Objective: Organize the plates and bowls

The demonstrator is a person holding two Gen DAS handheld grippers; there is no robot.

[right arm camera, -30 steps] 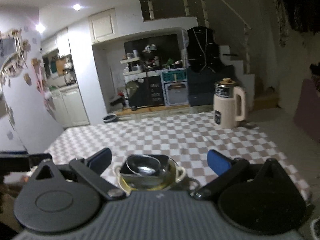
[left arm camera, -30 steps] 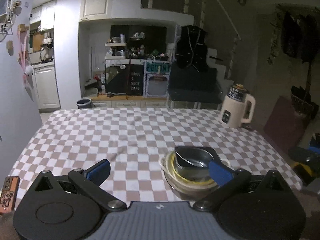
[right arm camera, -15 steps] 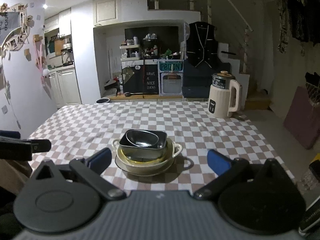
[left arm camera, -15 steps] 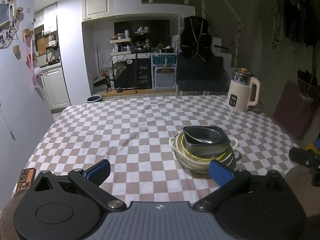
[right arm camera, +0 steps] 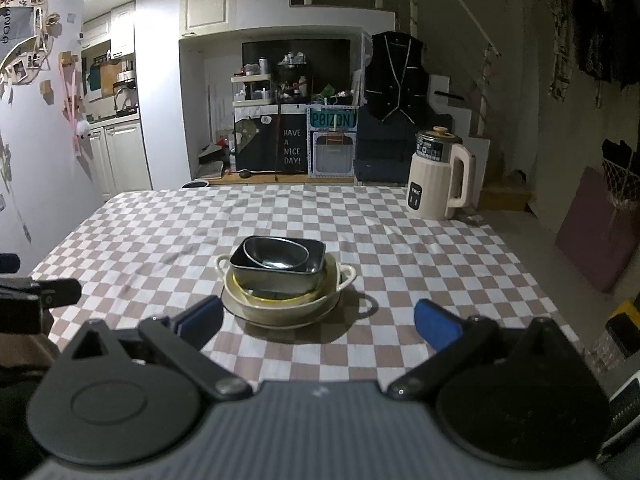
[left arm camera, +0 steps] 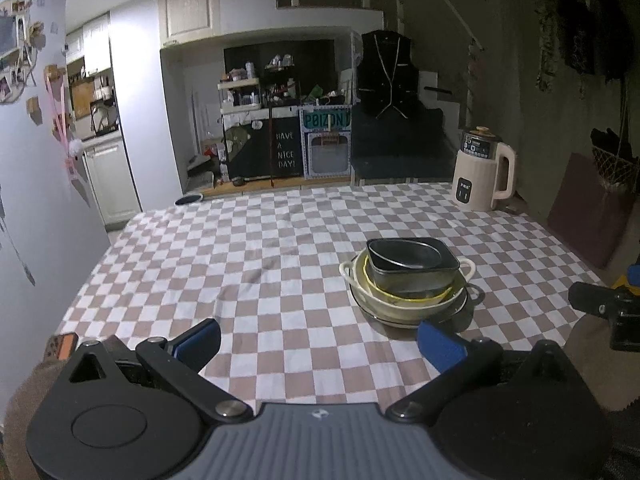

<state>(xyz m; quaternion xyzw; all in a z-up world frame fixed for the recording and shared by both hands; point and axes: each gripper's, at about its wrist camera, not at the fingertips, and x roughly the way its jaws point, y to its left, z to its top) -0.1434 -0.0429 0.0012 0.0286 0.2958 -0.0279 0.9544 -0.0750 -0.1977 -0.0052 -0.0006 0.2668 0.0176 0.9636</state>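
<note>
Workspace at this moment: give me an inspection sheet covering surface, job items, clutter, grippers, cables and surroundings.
Surface: table under a brown-and-white checkered cloth, slightly wrinkled.
Job's things: one nested stack; a round metal bowl inside a dark rectangular dish, inside a cream two-handled bowl, on a plate.
Clutter: cream electric kettle at the far right of the table.
Grippers: left gripper and right gripper both with jaws wide apart, holding nothing, short of the stack.
Cables: nothing seen.
Surroundings: dim room, shelves, a "HAVE A NICE DAY!" board, staircase.
</note>
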